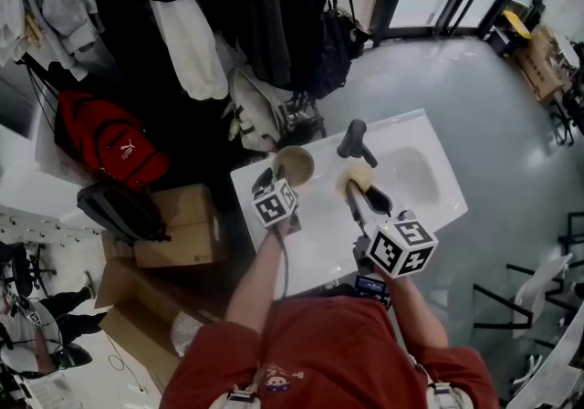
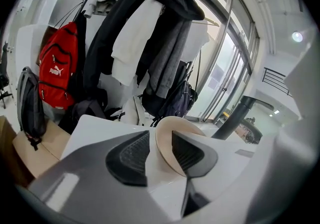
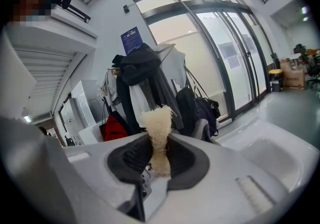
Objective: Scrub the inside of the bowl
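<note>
A tan bowl (image 1: 295,165) stands on the white sink counter (image 1: 315,238), at its back left corner. My left gripper (image 1: 275,181) is open at the bowl's near rim. In the left gripper view the bowl (image 2: 178,125) has its rim between the jaws of the left gripper (image 2: 160,151): one pad is outside with a gap, the other inside. My right gripper (image 1: 355,192) is shut on a pale fibrous scrub sponge (image 1: 355,177), held above the counter to the right of the bowl. The sponge (image 3: 157,124) sticks up from the right gripper (image 3: 161,161).
A dark faucet (image 1: 356,137) rises behind the sponge, beside the sink basin (image 1: 412,175) at the right. Coats hang on a rack behind the sink, with a red backpack (image 1: 109,144) and cardboard boxes (image 1: 179,225) to the left. Grey floor lies to the right.
</note>
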Demonstrator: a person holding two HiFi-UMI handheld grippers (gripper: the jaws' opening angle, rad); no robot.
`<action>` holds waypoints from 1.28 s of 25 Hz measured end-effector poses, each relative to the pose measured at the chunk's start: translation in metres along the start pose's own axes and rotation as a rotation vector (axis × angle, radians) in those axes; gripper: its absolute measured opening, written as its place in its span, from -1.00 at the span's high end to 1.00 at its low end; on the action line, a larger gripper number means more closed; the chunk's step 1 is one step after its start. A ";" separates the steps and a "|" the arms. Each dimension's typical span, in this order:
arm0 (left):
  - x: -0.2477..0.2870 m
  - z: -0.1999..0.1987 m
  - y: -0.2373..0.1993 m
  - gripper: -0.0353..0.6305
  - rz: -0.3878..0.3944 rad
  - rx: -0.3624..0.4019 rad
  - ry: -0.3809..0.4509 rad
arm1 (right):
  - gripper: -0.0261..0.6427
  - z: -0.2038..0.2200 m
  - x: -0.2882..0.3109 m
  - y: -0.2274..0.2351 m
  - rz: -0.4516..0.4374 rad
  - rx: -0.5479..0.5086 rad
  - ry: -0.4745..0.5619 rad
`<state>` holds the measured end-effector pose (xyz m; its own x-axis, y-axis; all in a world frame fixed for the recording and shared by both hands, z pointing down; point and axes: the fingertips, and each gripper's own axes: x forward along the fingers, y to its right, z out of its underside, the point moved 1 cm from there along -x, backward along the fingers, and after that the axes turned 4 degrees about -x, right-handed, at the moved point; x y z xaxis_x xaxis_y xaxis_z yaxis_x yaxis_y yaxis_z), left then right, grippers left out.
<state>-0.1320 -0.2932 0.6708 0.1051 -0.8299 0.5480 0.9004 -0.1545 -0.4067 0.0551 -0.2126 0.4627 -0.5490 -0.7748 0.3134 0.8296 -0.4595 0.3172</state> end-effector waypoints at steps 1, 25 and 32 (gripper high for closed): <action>0.000 -0.001 0.000 0.43 -0.002 0.002 0.004 | 0.70 0.000 0.001 0.000 -0.001 0.001 0.001; -0.114 -0.078 0.063 0.33 0.077 0.292 0.310 | 0.70 -0.011 0.005 -0.007 -0.059 -0.023 0.047; -0.169 -0.108 0.093 0.33 0.113 0.365 0.415 | 0.70 -0.024 -0.001 -0.015 -0.073 -0.078 0.088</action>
<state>-0.1122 -0.2248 0.4613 0.1006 -0.9831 0.1527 0.9886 0.0815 -0.1269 0.0461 -0.2153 0.4364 -0.6004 -0.7712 0.2115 0.7948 -0.5462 0.2646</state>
